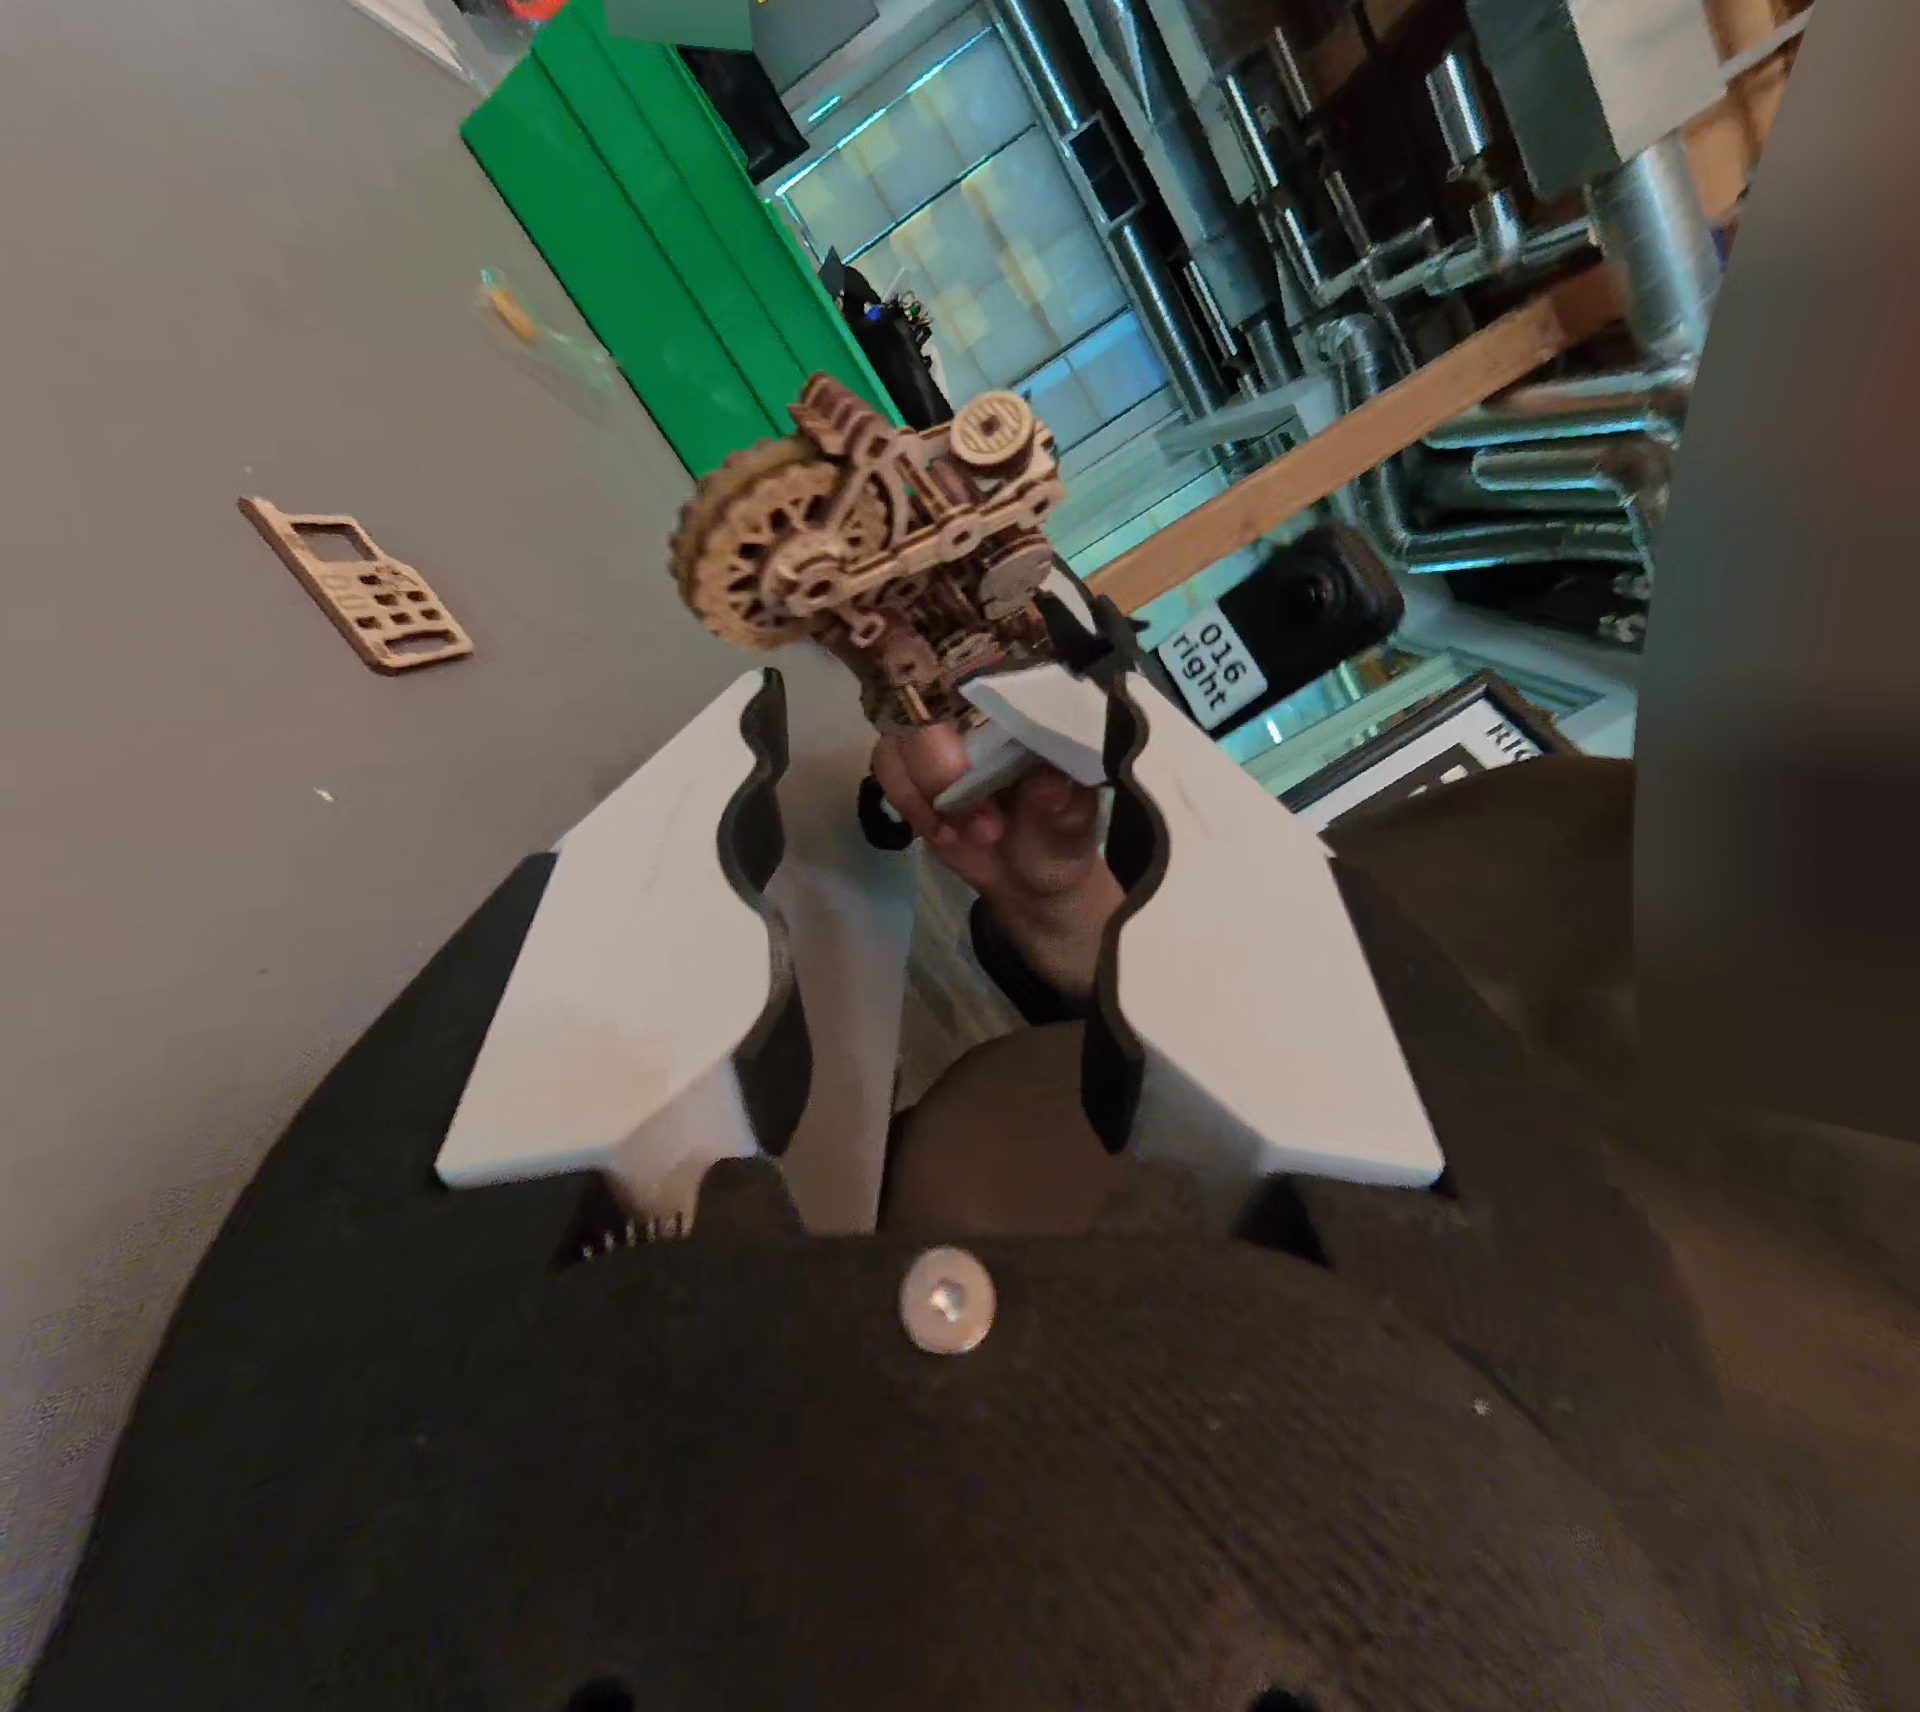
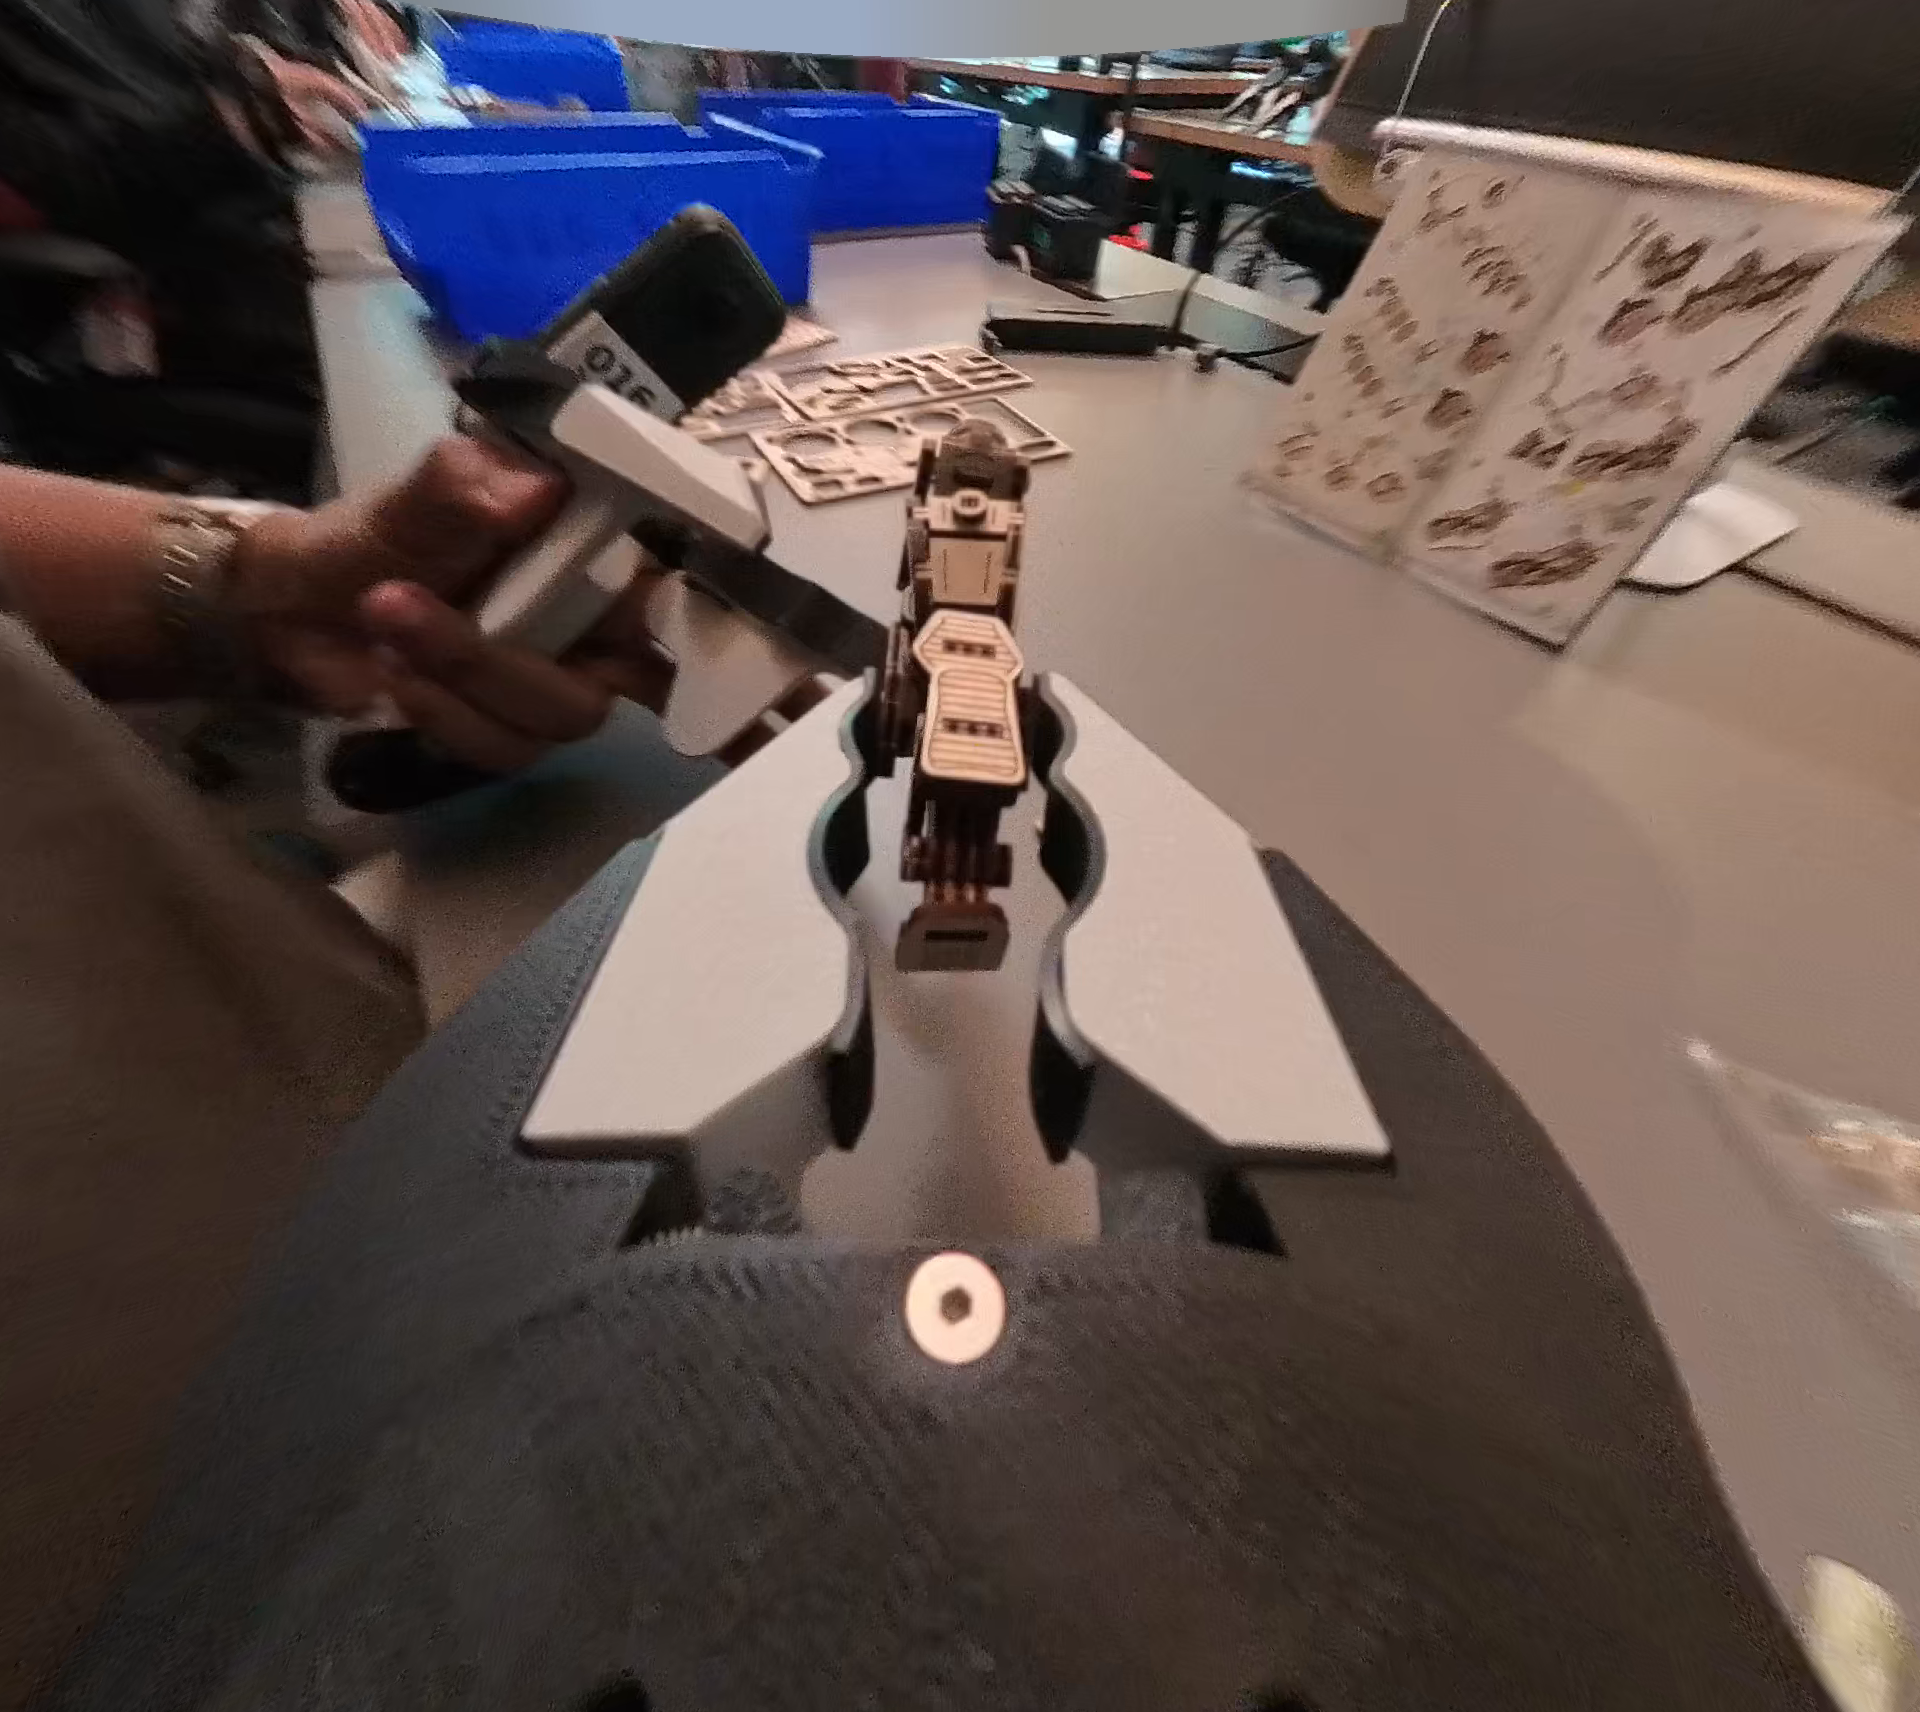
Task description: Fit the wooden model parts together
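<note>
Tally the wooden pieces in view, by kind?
Assembled model: 1
Punched-out sheets: 3 ()
Total: 4
The model sits between the right gripper fingers.

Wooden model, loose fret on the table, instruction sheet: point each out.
Wooden model [image 1: 831,540]: left wrist view, on its gear wheel.
Fret [image 1: 358,587]: left wrist view, centre of the flat piece.
Instruction sheet [image 2: 1558,405]: right wrist view, mid-page.
</note>
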Action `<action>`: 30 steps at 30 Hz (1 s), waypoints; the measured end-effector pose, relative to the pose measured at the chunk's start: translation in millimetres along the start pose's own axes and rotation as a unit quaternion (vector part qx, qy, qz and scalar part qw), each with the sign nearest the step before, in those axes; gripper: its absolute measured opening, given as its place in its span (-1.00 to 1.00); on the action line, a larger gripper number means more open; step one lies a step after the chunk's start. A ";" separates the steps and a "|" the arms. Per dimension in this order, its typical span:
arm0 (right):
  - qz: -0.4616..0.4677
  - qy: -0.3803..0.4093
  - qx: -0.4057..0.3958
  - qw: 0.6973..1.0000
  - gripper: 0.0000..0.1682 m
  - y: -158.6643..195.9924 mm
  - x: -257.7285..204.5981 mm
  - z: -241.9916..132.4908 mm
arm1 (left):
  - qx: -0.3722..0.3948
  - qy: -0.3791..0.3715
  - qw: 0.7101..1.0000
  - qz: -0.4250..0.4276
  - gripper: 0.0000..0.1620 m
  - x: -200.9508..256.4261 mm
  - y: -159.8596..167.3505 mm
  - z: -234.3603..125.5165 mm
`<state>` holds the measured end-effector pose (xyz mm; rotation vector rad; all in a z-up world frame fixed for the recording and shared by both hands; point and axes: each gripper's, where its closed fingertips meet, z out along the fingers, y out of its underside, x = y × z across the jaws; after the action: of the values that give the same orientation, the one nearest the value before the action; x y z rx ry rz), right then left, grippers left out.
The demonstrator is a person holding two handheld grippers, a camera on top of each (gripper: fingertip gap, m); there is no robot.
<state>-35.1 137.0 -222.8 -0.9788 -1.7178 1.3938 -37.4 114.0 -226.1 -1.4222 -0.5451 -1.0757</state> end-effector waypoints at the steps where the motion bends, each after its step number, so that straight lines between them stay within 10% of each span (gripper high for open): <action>1: -0.025 0.012 -0.008 1.000 -0.68 1.8 -0.4 1.1 | 0.007 0.002 1.000 -0.012 -0.26 0.3 0.0 1.3; 26: -0.231 0.058 -0.038 0.971 -0.68 9.7 -18.8 8.7 | 0.068 -0.017 0.995 -0.064 -0.49 -11.2 -7.0 -1.6; 30: -0.158 0.011 -0.005 0.987 -0.36 2.3 -27.0 6.1 | 0.066 -0.015 0.998 -0.013 -0.50 -5.7 -13.3 -6.0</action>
<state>-27.7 110.7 -227.8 -0.6870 -1.7739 1.1655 -53.0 112.2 -224.9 -1.3206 -0.6472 -1.0219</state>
